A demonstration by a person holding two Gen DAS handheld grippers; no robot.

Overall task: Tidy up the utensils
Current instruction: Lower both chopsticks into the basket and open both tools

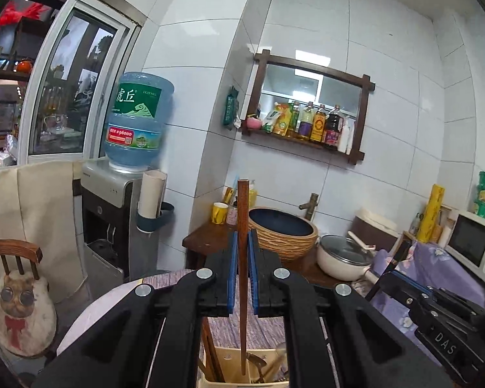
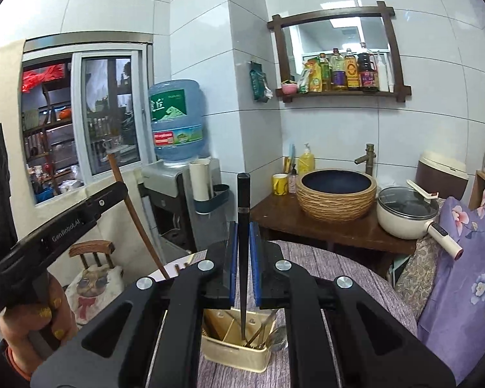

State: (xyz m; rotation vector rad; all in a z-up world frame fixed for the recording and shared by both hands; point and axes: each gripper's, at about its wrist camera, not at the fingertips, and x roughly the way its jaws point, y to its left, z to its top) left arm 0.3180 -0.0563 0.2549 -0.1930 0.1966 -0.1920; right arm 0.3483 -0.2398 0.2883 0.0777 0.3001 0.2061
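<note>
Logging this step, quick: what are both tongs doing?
Left tongs: shut on a brown wooden chopstick.
Right tongs: shut on a black chopstick.

Home kitchen, tiled walls (image 2: 323,135), condiment shelf (image 2: 339,92), microwave (image 1: 472,242), water dispenser (image 1: 108,223)

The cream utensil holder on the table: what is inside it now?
The cream utensil holder has dividers. One compartment holds metal utensils, apparently spoons. Brown sticks, probably chopsticks, stand in another. The gripper bodies cover its near part, so the rest is hidden.
</note>
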